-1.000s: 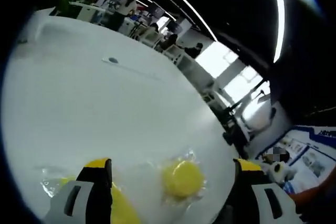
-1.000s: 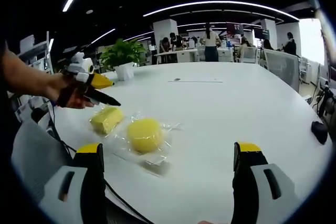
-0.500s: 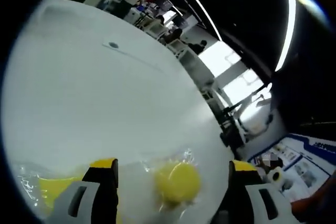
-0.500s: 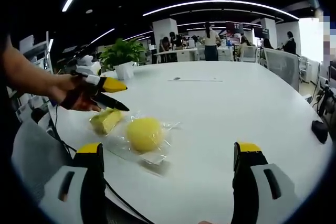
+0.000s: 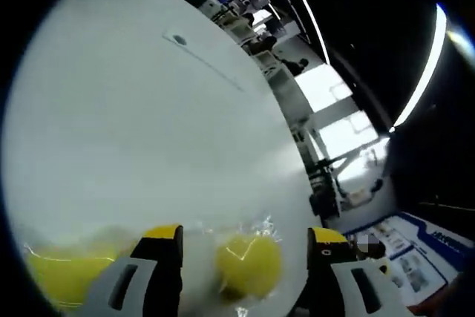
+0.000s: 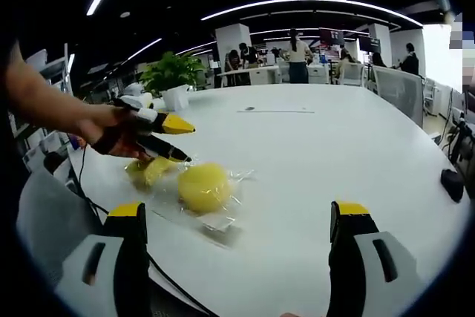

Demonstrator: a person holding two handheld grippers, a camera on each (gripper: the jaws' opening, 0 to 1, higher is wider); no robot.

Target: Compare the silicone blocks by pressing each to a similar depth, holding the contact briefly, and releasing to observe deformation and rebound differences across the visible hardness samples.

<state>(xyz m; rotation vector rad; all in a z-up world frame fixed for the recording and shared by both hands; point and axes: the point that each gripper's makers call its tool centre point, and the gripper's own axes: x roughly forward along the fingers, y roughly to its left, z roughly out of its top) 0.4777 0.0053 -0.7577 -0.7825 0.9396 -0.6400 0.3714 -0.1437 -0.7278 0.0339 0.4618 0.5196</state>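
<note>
Right gripper view: own right gripper (image 6: 234,239) low in the frame, jaws spread wide with nothing between them, hovering above the white table (image 6: 356,154). Just left of centre, a round yellow silicone block (image 6: 202,187) wrapped in clear plastic wrap (image 6: 223,220), resting on the tabletop. Touching or just beside it on its left, a flatter yellow block (image 6: 148,172), partly covered. Reaching in from the left edge, a person's hand (image 6: 111,135) with the left gripper (image 6: 178,142) (yellow-tipped upper finger, black lower finger), jaws parted, tips directly over the flatter block and just beside the round one; contact with either block hard to tell. At upper left, a potted plant (image 6: 172,79) on the far end of the table. In the background, office desks and several people standing. At the right edge, a small dark object (image 6: 450,183) on the table.

Left gripper view (strongly tilted): own left gripper (image 5: 245,246) at the bottom of the frame, jaws well apart and gripping nothing, with the round yellow silicone block (image 5: 249,265) between them, close to the tips. At lower left, outside the jaw there, the flatter yellow block (image 5: 63,276) in its crinkled wrap, blurred. Rest of the frame taken by the white table (image 5: 148,124), with a small dark mark (image 5: 179,38) near the upper centre.
</note>
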